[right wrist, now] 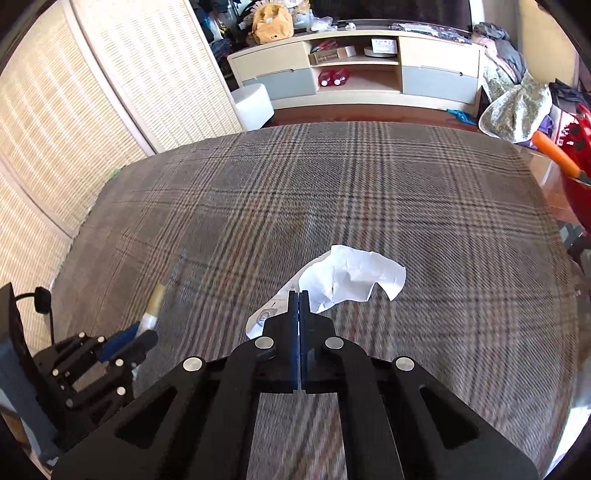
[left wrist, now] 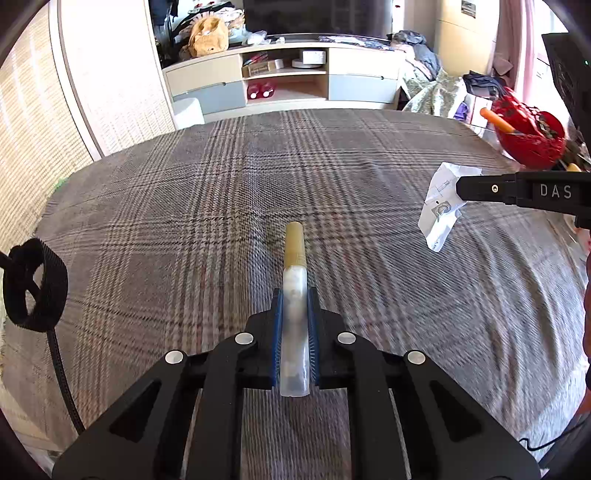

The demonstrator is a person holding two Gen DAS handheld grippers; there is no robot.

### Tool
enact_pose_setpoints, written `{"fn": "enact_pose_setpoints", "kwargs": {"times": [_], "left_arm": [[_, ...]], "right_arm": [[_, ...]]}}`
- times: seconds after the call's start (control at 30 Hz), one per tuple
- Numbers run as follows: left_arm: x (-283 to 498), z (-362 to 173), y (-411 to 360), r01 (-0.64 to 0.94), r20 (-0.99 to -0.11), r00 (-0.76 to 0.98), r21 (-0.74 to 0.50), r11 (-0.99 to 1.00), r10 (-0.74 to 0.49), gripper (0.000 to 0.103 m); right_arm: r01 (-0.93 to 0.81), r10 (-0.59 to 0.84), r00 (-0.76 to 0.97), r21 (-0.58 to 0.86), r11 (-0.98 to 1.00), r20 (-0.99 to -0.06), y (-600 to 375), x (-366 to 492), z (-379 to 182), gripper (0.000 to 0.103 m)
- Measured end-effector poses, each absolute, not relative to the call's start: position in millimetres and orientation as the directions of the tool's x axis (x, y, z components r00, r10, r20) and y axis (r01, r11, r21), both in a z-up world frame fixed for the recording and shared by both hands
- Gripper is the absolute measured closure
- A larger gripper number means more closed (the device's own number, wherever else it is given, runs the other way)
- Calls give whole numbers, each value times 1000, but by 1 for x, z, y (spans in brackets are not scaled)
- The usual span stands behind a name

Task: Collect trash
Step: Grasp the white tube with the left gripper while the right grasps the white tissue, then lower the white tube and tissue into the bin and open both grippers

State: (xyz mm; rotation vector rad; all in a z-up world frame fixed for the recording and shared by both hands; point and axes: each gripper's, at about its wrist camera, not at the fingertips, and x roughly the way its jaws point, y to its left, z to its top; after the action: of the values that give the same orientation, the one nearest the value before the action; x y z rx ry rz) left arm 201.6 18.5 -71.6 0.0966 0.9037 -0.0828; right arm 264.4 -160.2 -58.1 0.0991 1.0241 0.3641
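- Domestic bedroom or living room, lived-in and cluttered.
- Wide surface under a brown-grey plaid woven cover (left wrist: 258, 177), taking up the foreground.
- Low cream media cabinet with grey drawer fronts and open shelves (right wrist: 354, 70) along the far wall, holding small boxes and two red containers.
- Large dark flat screen (left wrist: 314, 16) above the cabinet.
- Tan soft bag (right wrist: 271, 22) on the cabinet top.
- Heaped clothing and a pale floral fabric bundle (left wrist: 432, 92) at the right.
- Pale woven-panel sliding doors (right wrist: 110, 92) at the left.
- White cylindrical stool (right wrist: 253, 105) on the floor.
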Motion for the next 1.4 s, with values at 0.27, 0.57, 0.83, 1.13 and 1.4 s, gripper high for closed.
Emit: {"fn": "enact_pose_setpoints", "kwargs": {"times": [0.27,0.57,0.83,1.13,1.4], "left_arm": [[121,-24,5,152,-754,652,20,988,-85,92],[18,-2,-6,184,-738,663,-2,983,-126,91],[-54,-18,-13,214,-744,643,-54,975,-182,91],[-87,-90,-23,236,-815,537,-100,967,-216,91],[-82,-160,-26,219,-871,430,-154,963,-237,91]], "right_arm": [[-277,297,506,174,945,-810,-174,179,-9,101],[-317,238,559,61,947,-794,-182,55,26,101],[-337,233,518,54,940,-823,-188,-25,-3,101],[-293,254,458,125,948,-852,-195,-65,-72,101],[-244,282,366,201,949,-887,-192,-59,-141,101]]}}
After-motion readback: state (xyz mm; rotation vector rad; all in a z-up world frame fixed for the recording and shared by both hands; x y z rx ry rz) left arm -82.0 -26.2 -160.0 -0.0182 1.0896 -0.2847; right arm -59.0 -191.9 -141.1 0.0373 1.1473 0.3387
